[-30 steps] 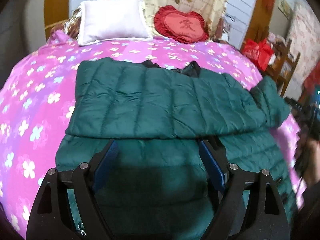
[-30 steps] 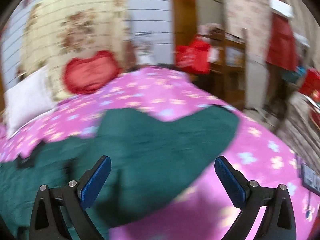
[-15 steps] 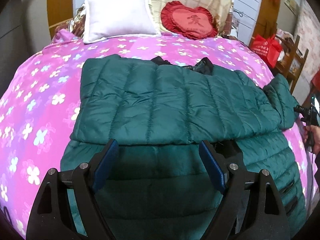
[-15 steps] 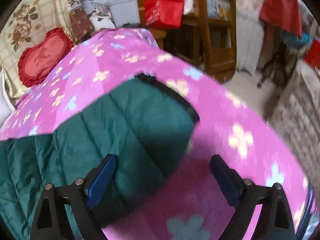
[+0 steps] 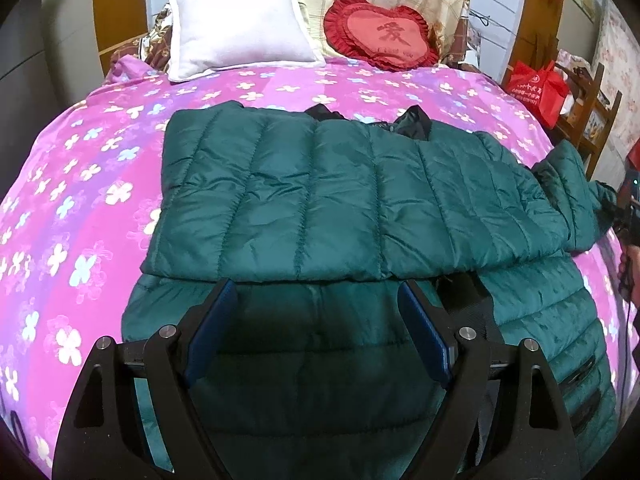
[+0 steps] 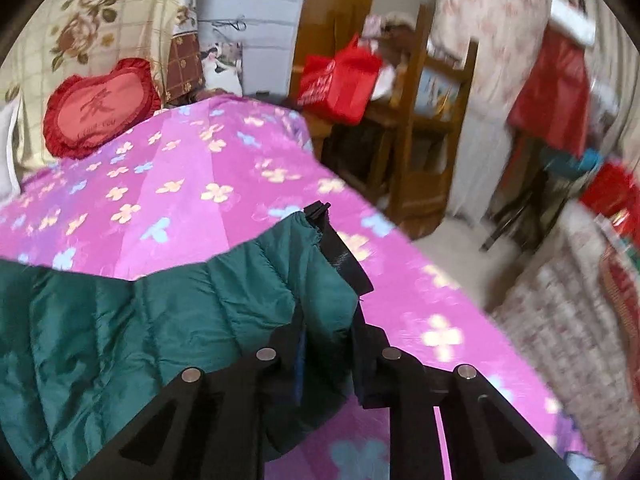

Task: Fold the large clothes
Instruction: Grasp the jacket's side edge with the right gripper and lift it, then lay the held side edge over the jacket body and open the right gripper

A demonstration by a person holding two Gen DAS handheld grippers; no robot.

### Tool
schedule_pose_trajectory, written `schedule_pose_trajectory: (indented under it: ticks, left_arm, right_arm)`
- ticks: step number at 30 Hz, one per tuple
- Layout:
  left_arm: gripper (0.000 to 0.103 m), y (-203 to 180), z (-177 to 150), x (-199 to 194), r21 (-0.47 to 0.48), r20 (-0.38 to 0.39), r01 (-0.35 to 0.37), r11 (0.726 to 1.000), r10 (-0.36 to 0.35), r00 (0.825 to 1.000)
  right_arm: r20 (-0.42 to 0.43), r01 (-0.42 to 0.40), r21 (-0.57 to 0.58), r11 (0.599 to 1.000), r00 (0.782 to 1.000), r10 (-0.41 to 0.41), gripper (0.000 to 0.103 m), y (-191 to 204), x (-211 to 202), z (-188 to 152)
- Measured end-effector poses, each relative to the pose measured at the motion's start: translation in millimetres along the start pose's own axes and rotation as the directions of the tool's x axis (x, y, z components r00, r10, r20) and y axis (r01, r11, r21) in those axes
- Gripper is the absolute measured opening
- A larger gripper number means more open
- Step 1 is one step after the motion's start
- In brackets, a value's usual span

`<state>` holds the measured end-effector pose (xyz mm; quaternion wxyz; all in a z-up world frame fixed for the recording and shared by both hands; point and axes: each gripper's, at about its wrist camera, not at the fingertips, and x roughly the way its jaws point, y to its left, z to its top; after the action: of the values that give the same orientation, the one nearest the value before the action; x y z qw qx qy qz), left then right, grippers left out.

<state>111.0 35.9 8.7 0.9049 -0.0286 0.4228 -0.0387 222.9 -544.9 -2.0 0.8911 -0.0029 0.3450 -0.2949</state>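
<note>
Right tool (image 6: 328,344) is clamped on the cuff end of the green jacket's sleeve (image 6: 280,280). Left tool (image 5: 318,320) stands wide open, empty, above the green jacket (image 5: 320,192), which lies part-folded on the bed (image 5: 80,200).

jacket hem: the green jacket (image 5: 360,200) runs under the left gripper (image 5: 318,316) and off the bottom edge of the left wrist view.
sleeve end: the sleeve (image 6: 248,296) bunches between the fingers of the right gripper (image 6: 326,344); the pads there are covered by fabric.
right side of room: the shelf (image 6: 424,120) and red bag (image 6: 340,80) are smeared by blur.
hand: only part of a hand (image 5: 630,272) shows at the right edge.
cushion text: small lettering on the red cushion (image 5: 384,48) is unreadable.
</note>
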Motion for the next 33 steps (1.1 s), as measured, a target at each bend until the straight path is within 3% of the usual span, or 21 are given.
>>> schedule_pose_trajectory:
  ticks: [4,8,11,14,20,25,33]
  left_arm:
    - [0.083,7,4,-8,-0.018,0.017,-0.003,1.000,0.003,1.000]
    - [0.083,14,7,-10,-0.043,0.009,-0.006,0.999,0.006,1.000]
    - [0.083,21,8,-12,-0.069,0.014,-0.010,0.998,0.011,1.000]
    - [0.083,26,9,-10,-0.075,0.010,-0.041,0.996,0.042,0.999]
    - [0.083,33,13,1,-0.077,-0.007,-0.093,0.993,0.092,0.996]
    - [0.083,41,19,7,-0.095,-0.012,-0.105,0.990,0.104,0.994]
    - [0.083,35,22,18,-0.083,-0.024,-0.109,0.991,0.107,0.994]
  right_arm:
    - [0.087,0.118,-0.046,0.992,0.990,-0.114,0.014,-3,-53,5]
    - [0.178,0.159,-0.025,0.987,0.972,-0.152,0.014,-2,-124,13]
    - [0.224,0.079,0.012,0.997,0.971,-0.080,0.014,12,-173,14]
    - [0.251,-0.082,-0.001,0.997,0.965,0.080,0.014,53,-217,4]
    - [0.193,-0.348,-0.026,0.937,0.918,0.346,0.014,147,-236,-45]
    - [0.120,-0.438,-0.088,0.894,0.887,0.446,0.014,198,-211,-85]
    - [0.019,-0.531,-0.147,0.834,0.842,0.539,0.015,235,-199,-95]
